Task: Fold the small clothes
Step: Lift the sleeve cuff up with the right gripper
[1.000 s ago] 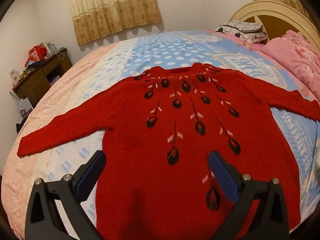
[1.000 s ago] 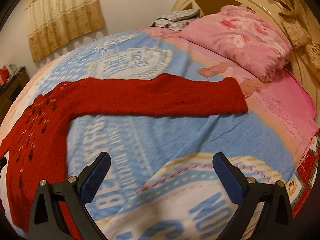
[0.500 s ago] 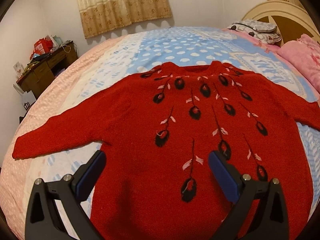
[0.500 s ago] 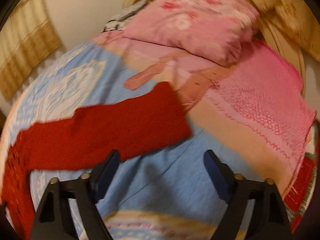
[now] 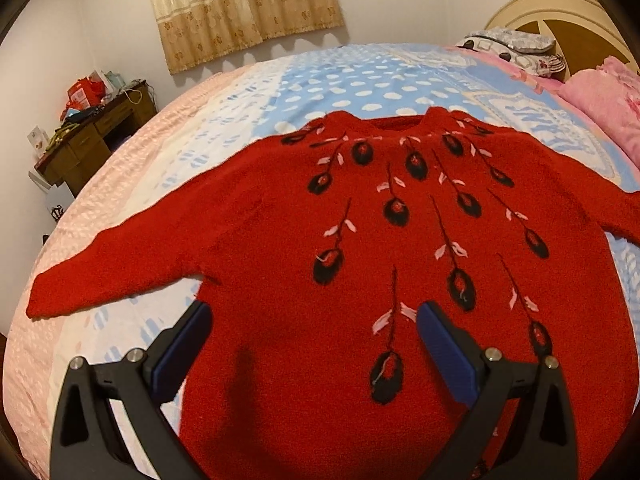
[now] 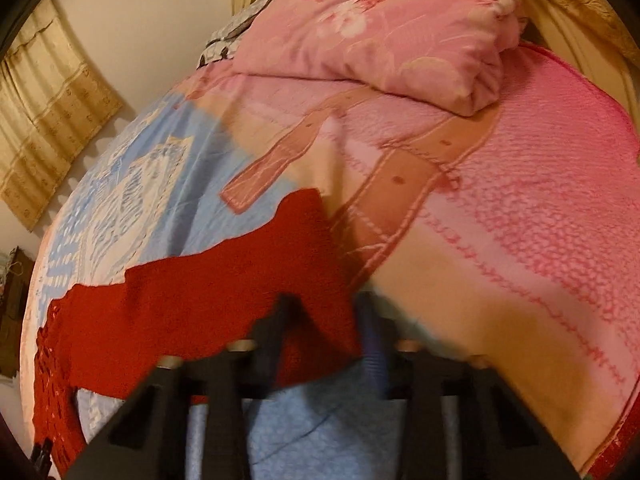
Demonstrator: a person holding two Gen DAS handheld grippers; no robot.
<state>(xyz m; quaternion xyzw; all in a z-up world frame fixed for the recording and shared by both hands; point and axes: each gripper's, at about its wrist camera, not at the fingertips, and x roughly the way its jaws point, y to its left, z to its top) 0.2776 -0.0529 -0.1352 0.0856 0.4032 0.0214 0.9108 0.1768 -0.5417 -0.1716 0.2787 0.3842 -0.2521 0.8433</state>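
Red knit sweater (image 5: 360, 280) lies flat on the bed (image 5: 320, 80) — soft, limp, likely to sag — so we take cuffs: right tongs (image 6: 326, 332) have just been closing onto the sleeve end (image 6: 316, 272), left tongs (image 5: 316, 344) gape above the hem.

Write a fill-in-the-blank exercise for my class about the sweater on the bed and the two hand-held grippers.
1. The red knitted sweater lies spread flat on the ____.
2. The right hand-held gripper, whose jaws have just been closing, has the end of a ____ between them.
3. The left hand-held gripper has its jaws ____.
4. The sweater's dark flower pattern faces ____.

Missing words: bed; sleeve; open; up
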